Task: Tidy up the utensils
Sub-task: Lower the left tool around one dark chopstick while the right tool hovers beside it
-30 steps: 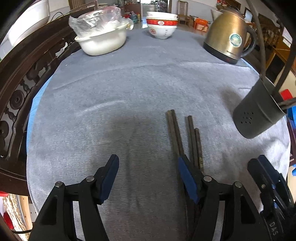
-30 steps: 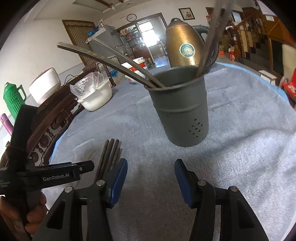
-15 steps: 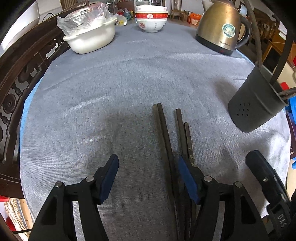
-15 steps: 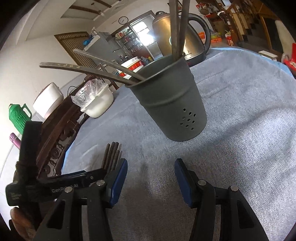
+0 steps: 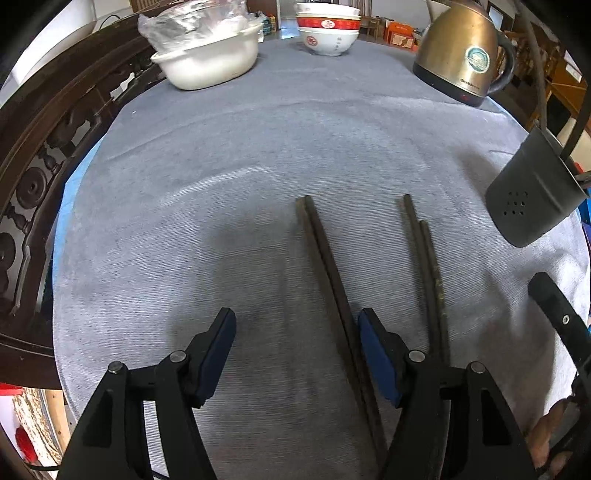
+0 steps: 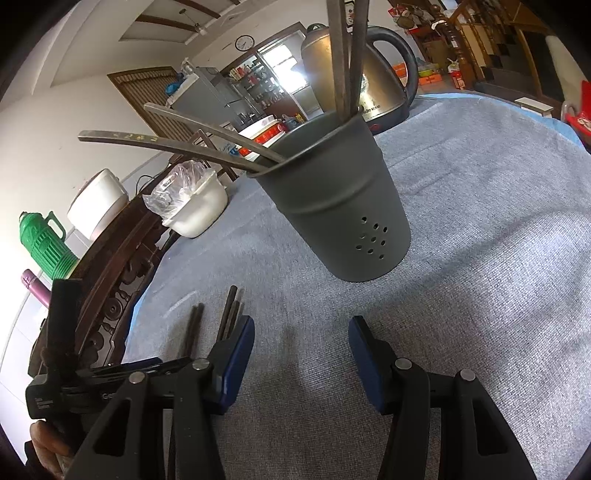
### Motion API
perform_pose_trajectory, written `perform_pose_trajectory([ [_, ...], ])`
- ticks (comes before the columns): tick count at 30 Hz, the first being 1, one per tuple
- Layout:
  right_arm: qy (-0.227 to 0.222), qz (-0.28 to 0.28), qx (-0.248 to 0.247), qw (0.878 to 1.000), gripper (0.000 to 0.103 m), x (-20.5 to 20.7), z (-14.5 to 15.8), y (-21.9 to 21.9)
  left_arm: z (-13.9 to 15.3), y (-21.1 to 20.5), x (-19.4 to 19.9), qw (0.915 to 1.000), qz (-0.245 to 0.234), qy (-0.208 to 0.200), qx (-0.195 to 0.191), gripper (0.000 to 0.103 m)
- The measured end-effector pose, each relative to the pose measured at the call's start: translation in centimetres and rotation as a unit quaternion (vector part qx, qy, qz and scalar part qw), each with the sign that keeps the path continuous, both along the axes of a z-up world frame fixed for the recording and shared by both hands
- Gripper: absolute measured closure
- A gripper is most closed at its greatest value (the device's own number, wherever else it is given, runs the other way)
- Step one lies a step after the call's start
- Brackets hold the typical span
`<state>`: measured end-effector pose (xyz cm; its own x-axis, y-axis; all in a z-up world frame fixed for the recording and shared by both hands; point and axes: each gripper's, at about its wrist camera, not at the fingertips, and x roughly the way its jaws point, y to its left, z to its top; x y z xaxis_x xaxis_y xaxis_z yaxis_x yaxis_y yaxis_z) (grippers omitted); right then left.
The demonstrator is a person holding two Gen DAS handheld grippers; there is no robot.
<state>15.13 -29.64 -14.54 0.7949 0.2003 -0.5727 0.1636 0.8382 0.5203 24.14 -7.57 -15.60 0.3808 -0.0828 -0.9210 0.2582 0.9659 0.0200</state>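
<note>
Chopsticks (image 5: 325, 258) beside left tongs' (image 5: 295, 332) right pad — untouched, tongs agape

Round table (image 5: 258, 155) under grey cloth carries four loose chopsticks (image 5: 325, 258), grey utensil holder (image 6: 343, 214), kettle (image 5: 461, 55), stacked bowls (image 5: 327, 33), white basin (image 5: 210, 62).

Grey utensil holder (image 6: 343, 218) stands on the table (image 6: 480, 229), chopsticks sticking out. Right tool (image 6: 301, 354) gapes wide just in front. More chopsticks (image 6: 231, 314) lie near-left.
</note>
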Motion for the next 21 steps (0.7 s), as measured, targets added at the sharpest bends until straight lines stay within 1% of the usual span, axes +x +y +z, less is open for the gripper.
perform_pose_trajectory([
  [5, 0.001, 0.000, -0.001, 1.000, 0.046, 0.0, 0.0, 0.0, 0.0, 2.3, 0.4, 0.9997, 0.020, 0.004, -0.013, 0.034],
  [9, 0.001, 0.000, -0.003, 1.000, 0.046, 0.1, -0.1, 0.1, 0.6, 3.5, 1.1, 0.9992, 0.036, -0.006, -0.015, 0.034],
  [17, 0.003, 0.002, -0.006, 1.000, 0.046, 0.2, -0.1, 0.1, 1.1, 7.1, 2.6, 0.9947, 0.097, -0.016, -0.029, 0.034],
  [21, 0.003, 0.002, -0.005, 1.000, 0.046, 0.2, -0.1, 0.1, 0.3, 6.7, 3.1, 0.9948, 0.099, -0.012, -0.020, 0.034],
])
